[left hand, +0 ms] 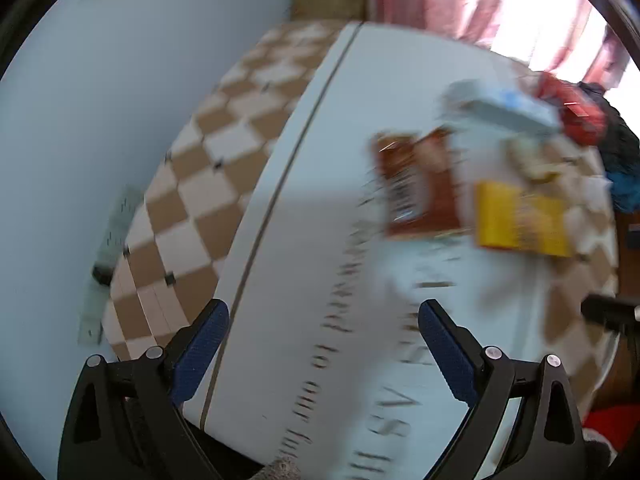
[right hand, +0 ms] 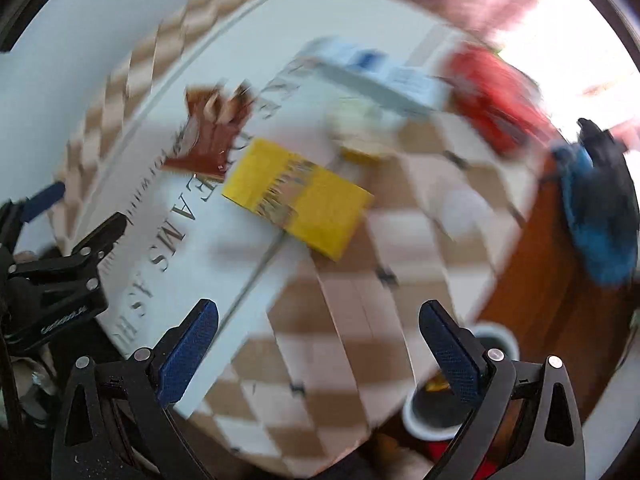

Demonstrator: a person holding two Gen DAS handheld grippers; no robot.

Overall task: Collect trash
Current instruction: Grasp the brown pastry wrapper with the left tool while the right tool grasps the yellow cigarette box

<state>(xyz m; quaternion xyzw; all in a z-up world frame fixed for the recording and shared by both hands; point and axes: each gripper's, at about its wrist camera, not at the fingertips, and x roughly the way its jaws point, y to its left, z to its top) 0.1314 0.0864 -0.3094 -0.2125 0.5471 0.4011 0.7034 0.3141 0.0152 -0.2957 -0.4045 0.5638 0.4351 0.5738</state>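
The yellow box (right hand: 298,198) is seen lying flat on the table (right hand: 320,360), partly over a white printed sheet (right hand: 192,264), its long axis slanted from upper left to lower right. A brown wrapper (right hand: 208,140) is spotted just beside it, a pale blue carton (right hand: 380,76) further back. The right gripper (right hand: 318,346) is held nearer, the box ahead of it, jaws spread, nothing pinched. The left gripper (left hand: 324,344) is likewise spread and empty. A white cup (right hand: 456,384) is glimpsed low right.
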